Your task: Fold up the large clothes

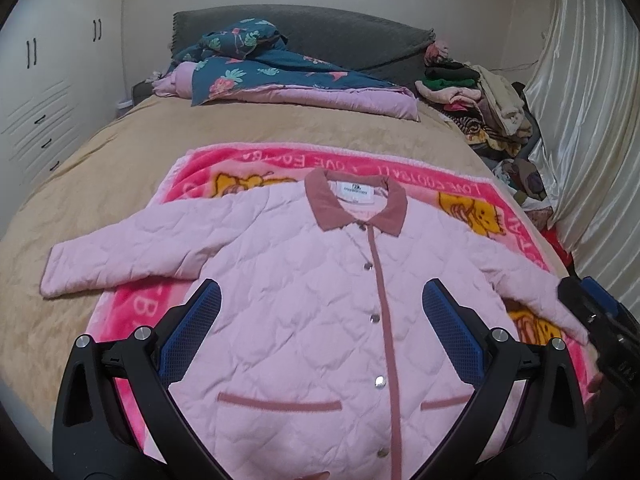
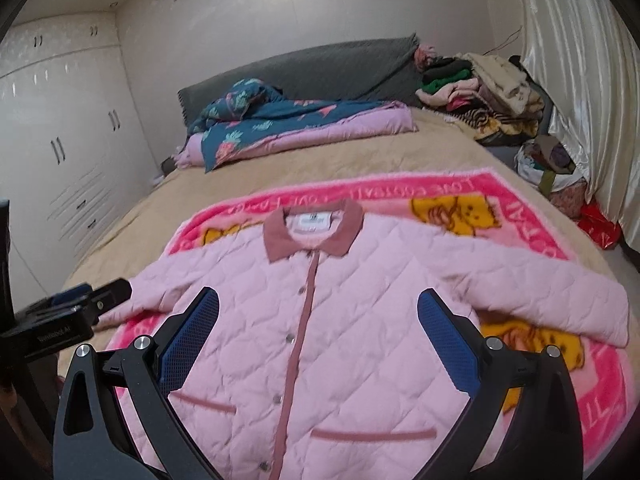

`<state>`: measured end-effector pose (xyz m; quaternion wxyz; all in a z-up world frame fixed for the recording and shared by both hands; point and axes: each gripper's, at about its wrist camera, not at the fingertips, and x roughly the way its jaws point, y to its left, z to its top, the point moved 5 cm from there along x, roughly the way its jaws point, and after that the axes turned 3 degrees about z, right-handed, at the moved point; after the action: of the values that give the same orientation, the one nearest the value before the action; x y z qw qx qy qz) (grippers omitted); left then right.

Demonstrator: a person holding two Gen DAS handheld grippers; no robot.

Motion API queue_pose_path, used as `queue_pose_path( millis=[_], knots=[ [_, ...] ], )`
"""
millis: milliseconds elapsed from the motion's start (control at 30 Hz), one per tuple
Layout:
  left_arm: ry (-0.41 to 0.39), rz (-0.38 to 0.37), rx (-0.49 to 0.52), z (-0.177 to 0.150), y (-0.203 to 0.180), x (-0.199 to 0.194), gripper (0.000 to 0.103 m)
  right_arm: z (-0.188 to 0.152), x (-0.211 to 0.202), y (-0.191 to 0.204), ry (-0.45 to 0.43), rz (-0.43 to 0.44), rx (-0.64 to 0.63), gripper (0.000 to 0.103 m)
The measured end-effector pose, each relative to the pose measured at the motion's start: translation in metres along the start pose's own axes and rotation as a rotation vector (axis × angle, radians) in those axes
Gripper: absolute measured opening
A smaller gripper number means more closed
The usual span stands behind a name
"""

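Pink quilted jacket [image 1: 320, 312] is laid flat, buttoned, front up on the pink blanket [image 1: 472, 196] on the bed, sleeves spread, ready for folding. Both tongs [image 1: 320, 320] [image 2: 318, 320] are held spread above it, nothing gripped.

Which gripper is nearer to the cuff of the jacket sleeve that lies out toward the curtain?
Right. The right gripper sits just beside that sleeve cuff, while the left gripper hovers over the jacket's middle, farther away.

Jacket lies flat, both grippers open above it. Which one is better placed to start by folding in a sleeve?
Probably the right gripper: in the left wrist view it hovers right by the sleeve on its side. The left gripper sits over the jacket middle.
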<state>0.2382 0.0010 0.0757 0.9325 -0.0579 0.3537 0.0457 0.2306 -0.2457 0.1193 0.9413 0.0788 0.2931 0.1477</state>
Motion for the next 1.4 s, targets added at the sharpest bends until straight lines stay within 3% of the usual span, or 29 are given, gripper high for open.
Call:
queue_pose_path(
  millis=[300,633,967,1400],
  knots=[
    [-0.041,0.033,-0.035,0.036,-0.007,0.021,0.095,0.044,0.009,-0.046,-0.07,-0.054,0.077,0.099],
    [-0.014,0.048,-0.04,0.039,-0.032,0.072,0.095,0.05,0.031,-0.129,-0.071,-0.165,0.228,0.099],
    [0.065,0.052,0.007,0.008,-0.051,0.124,0.095,0.011,0.054,-0.226,-0.043,-0.317,0.423,0.099],
    [0.189,0.009,0.055,-0.04,-0.072,0.176,0.095,-0.051,0.065,-0.322,-0.011,-0.442,0.665,0.099]
  ],
)
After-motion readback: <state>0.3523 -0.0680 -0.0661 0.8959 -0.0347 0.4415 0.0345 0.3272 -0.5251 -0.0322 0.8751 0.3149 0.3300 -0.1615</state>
